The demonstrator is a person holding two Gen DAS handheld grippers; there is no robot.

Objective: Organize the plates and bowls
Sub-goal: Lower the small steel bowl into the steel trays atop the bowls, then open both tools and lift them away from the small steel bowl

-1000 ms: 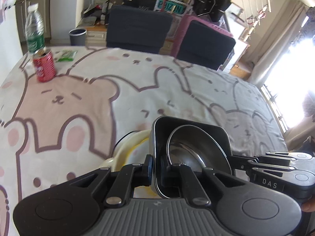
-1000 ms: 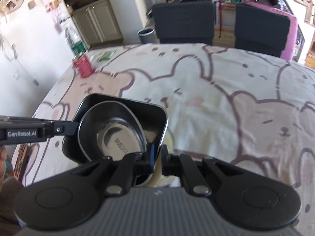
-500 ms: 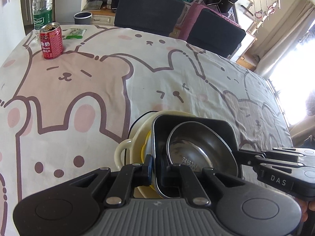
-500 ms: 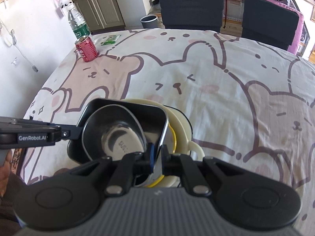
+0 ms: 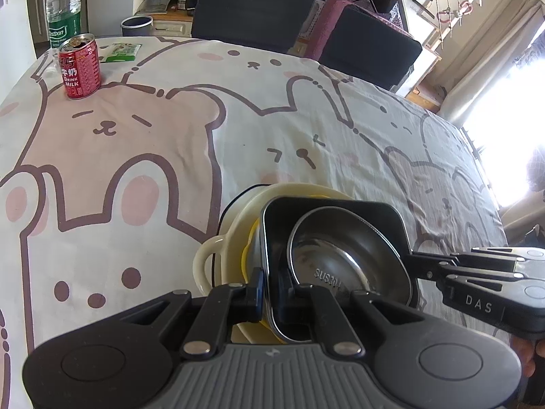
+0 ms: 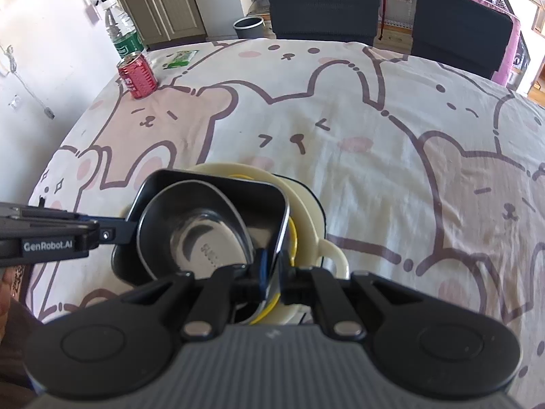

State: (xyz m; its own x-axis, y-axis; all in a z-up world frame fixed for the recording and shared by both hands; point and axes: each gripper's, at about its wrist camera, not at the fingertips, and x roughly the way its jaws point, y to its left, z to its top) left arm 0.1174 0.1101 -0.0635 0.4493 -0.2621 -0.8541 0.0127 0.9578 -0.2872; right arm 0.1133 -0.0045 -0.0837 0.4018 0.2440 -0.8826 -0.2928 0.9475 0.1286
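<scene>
Table: covered by a bear-print cloth [image 5: 143, 156]; fills most of both views
Chairs: two dark chairs [image 6: 323, 3] at the far edge, top centre of the frames
Cream dish: a cream two-handled dish [image 5: 218, 259] low in the centre; a yellow rim shows inside it
Black dish: a black square dish [image 5: 381, 218] sits tilted over the cream dish; lower centre
Steel bowl: a steel bowl [image 5: 333, 255] lies inside the black dish
Left gripper: left gripper [image 5: 269, 289] clamped on the black dish's near-left rim
Right gripper: right gripper [image 6: 274, 281] clamped on the dish's opposite rim
Bottle: water bottle [image 5: 63, 10], upper left
Can: red can [image 5: 79, 65] just beside the bottle
</scene>
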